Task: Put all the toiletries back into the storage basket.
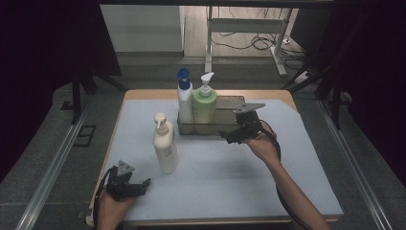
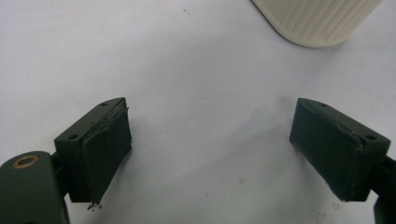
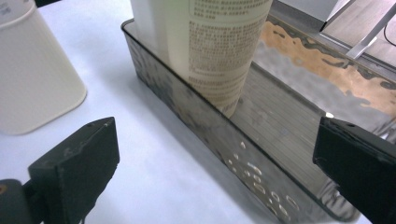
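Desk (image 1: 287,191) under a pale mat, wooden edge showing along the far side. Clear tray (image 1: 229,125) sits at the far middle of the mat, long side facing the person; its left part holds two upright pump bottles, a white one with a blue pump (image 1: 185,98) and, just to its right and touching or nearly so, a green one with a white pump (image 1: 204,103). Right part of the tray is open. Cream pump bottle (image 1: 164,143) stands upright on the mat outside the tray, near its front left corner but apart from it. Right claw (image 1: 235,135) hovers at the tray's front wall toward its right end, jaws wide, nothing between them; in the right gripper view the front rim (image 3: 196,105) runs diagonally between the jaws, one jaw over bare mat, the other over the tray's ribbed floor, the green bottle's printed label (image 3: 224,51) close ahead and the cream bottle (image 3: 32,79) off to the left. Left claw (image 1: 136,188) low at the near left corner of the desk, jaws wide, empty, bare mat between them; the cream bottle's base (image 2: 317,21) lies ahead, well apart from the jaws. Broad bare mat across the near middle and right.
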{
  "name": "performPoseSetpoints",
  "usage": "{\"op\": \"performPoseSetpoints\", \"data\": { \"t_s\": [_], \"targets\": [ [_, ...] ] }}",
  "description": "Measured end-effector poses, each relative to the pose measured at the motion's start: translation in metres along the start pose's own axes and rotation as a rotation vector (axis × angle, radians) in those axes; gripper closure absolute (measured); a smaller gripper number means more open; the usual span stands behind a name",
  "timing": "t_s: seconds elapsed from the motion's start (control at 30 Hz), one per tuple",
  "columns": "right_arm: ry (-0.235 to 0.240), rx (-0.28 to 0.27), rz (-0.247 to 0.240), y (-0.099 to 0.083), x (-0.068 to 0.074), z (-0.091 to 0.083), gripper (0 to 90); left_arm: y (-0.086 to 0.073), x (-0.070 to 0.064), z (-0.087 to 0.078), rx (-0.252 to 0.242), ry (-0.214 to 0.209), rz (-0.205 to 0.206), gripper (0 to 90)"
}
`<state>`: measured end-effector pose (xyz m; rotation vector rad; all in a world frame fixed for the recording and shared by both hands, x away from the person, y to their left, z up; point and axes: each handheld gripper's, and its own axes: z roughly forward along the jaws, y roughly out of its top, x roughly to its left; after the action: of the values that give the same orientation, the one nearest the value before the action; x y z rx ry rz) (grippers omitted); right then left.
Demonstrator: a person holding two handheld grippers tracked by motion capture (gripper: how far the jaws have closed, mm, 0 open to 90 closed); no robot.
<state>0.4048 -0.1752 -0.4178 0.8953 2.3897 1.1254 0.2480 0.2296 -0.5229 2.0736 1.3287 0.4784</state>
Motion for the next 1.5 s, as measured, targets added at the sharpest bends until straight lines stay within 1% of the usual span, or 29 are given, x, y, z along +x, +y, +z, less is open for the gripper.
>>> {"op": "performPoseSetpoints", "data": {
  "t_s": [0.17,0.27,0.53,0.7,0.83,0.9,0.97,1.17,1.33,1.5],
  "targets": [
    [0.0,-0.012,0.004,-0.007,0.0,-0.012,0.0,0.0,0.0,0.0,0.0,0.0,0.0,12.1],
    [0.006,-0.02,0.018,-0.013,0.001,-0.021,0.0,0.0,0.0,0.0,0.0,0.0,0.0,12.2],
    [0.0,-0.007,0.023,-0.028,0.001,-0.041,0.0,0.0,0.0,0.0,0.0,0.001,0.0,12.1],
    [-0.009,0.004,0.009,-0.041,0.004,-0.051,0.0,0.0,0.0,0.0,0.001,0.002,0.003,12.1],
    [-0.009,-0.001,0.026,-0.052,0.006,-0.058,0.0,0.0,0.0,0.0,0.001,0.002,0.004,12.1],
    [-0.011,0.0,0.03,-0.057,0.007,-0.061,0.0,0.0,0.0,0.0,0.001,0.002,0.003,12.2],
    [-0.017,0.013,0.027,-0.064,0.008,-0.064,0.0,0.0,0.0,0.0,0.001,0.002,0.003,12.1],
    [-0.018,0.024,0.051,-0.086,0.009,-0.07,0.0,0.0,0.0,0.0,0.0,0.002,0.003,12.1],
    [-0.02,0.029,0.076,-0.103,0.01,-0.071,0.0,0.0,0.0,0.0,0.0,0.002,0.002,12.1],
    [-0.032,0.039,0.091,-0.121,0.01,-0.07,0.0,0.0,0.0,0.0,0.0,0.002,0.002,12.2]
  ]
}}
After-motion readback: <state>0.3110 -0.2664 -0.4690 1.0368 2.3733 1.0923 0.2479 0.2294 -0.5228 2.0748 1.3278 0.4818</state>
